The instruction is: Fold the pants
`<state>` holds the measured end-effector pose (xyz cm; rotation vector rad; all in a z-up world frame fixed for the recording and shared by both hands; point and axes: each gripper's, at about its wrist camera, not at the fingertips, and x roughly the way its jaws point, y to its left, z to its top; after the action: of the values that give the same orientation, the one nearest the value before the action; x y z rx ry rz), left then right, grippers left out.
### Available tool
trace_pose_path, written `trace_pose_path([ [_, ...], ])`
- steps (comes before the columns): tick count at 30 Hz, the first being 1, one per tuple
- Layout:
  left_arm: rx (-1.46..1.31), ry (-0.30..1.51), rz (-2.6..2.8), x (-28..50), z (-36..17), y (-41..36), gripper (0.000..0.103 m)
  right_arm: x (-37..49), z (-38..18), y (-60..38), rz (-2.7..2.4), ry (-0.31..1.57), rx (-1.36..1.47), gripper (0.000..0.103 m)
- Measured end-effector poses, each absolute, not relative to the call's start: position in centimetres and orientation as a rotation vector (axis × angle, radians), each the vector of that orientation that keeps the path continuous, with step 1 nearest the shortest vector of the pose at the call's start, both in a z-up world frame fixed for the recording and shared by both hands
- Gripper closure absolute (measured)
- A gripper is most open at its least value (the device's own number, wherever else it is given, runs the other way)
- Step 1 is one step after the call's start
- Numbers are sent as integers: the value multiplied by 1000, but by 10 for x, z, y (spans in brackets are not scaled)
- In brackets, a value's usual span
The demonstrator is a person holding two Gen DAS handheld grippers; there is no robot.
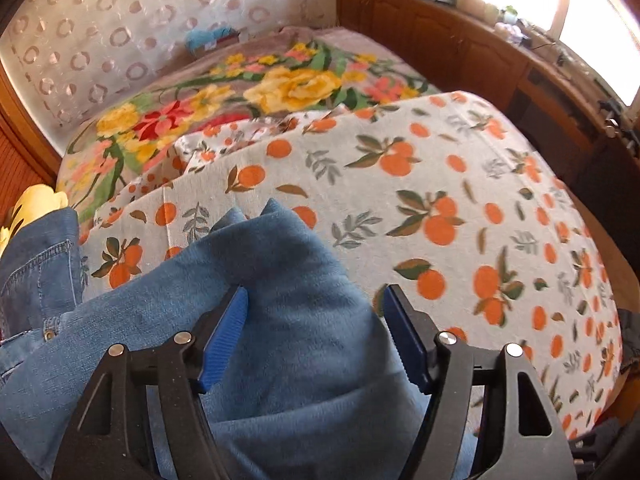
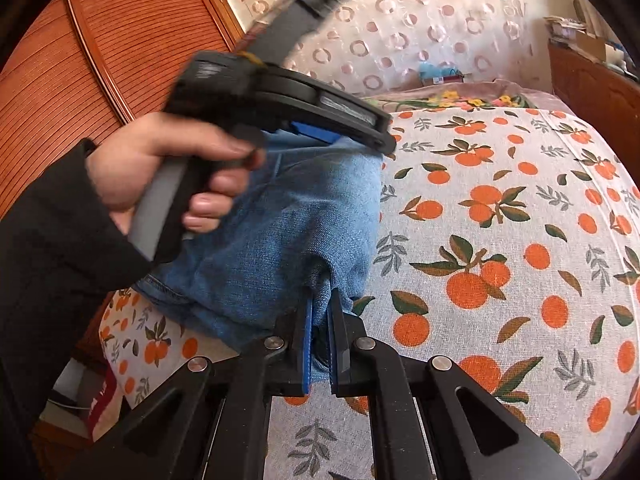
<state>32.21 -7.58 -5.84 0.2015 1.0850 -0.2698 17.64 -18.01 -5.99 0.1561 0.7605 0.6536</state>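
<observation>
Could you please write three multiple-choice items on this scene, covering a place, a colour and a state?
1. Where do the jeans lie?
A. on the orange-print sheet
B. on the floor
C. in a drawer

2. What colour are the pads of the hand-held grippers?
A. red
B. blue
C. green

3. How is the right hand-held gripper?
A. wide open
B. shut on the jeans
C. shut on nothing

Answers: 1 A, the sheet shows around the denim; 2 B, both views show blue pads; 3 B, denim is pinched between its pads.
</observation>
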Motion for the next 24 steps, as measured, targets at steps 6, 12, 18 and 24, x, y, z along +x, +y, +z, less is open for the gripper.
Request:
trace_pose_path([
  [6,305,1070,-214,318,-66,-80,71,183,-59,-181,636,778,160,83],
  [12,227,997,-246,300,-37,-59,91,188,-58,-174,655,812,171,76],
  [18,147,851,-250,260,20,-17,92,165,-13,-155,744,718,125,91],
  [24,66,752,-226,220,60,49,92,137,39,-153,813,624,123,80],
])
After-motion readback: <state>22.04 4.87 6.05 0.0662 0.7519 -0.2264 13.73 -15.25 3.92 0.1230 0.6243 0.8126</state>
